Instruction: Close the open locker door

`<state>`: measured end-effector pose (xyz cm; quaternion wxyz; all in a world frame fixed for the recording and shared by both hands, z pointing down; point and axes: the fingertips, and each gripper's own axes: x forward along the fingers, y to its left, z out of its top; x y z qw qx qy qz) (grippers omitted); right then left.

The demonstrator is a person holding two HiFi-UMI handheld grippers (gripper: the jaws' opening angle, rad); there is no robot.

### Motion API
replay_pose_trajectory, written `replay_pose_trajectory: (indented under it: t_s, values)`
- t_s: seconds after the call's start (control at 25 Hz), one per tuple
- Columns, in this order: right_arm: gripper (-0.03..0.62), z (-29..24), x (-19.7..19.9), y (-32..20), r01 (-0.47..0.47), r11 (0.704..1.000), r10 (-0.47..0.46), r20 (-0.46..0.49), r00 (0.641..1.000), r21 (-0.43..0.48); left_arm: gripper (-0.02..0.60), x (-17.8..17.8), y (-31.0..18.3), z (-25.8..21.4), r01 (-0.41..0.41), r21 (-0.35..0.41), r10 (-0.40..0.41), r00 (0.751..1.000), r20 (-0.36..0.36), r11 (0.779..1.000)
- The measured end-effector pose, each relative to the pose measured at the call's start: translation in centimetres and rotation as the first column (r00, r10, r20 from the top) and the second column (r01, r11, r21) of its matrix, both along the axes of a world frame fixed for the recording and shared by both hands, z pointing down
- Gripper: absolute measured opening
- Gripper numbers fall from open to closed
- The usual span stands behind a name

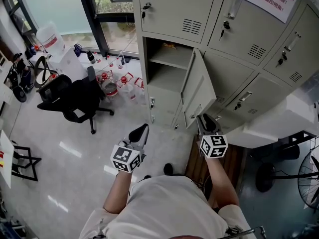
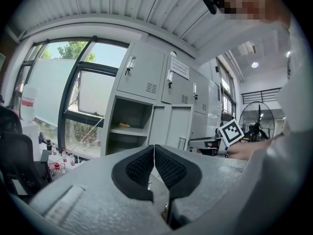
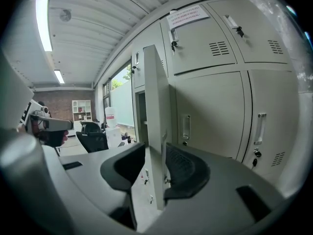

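Note:
The grey locker door (image 1: pixel 199 91) stands swung out from its open compartment (image 1: pixel 169 59), which has a shelf with a small yellowish thing on it. My right gripper (image 1: pixel 203 119) is at the door's lower free edge. In the right gripper view the door's edge (image 3: pixel 155 106) runs upright between the jaws of the right gripper (image 3: pixel 154 165), which stand open, the pads apart from each other. My left gripper (image 1: pixel 142 131) hangs to the left of the door, clear of it, its pads (image 2: pixel 142 168) shut together on nothing. The open door (image 2: pixel 171 124) shows ahead of it.
Closed lockers (image 1: pixel 249 98) surround the open one. A black office chair (image 1: pixel 75 98) and several water bottles (image 1: pixel 117 83) stand on the floor at the left, by the window. A white bench (image 1: pixel 279 126) and a floor fan (image 1: pixel 309 176) are at the right.

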<state>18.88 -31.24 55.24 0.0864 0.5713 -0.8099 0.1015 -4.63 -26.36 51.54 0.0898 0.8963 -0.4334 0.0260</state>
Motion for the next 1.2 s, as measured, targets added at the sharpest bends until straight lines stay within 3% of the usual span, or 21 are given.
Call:
replay_pose_trajectory:
  t_s: [0.64,1.2]
  values:
    - [0.119,-0.1,-1.9,-0.9,0.046,0.999,-0.046,-0.006,0.999,0.015,0.017,-1.6,-0.2,0.3,0.042,-0.011,-0.042,0.999,0.009,0.999]
    - [0.120,-0.4,-6.9,-1.5,0.155,0.988,-0.155,-0.015,0.988,0.023,0.016,-4.4,1.0,0.5,0.111,-0.015,-0.110,0.994,0.008,0.994]
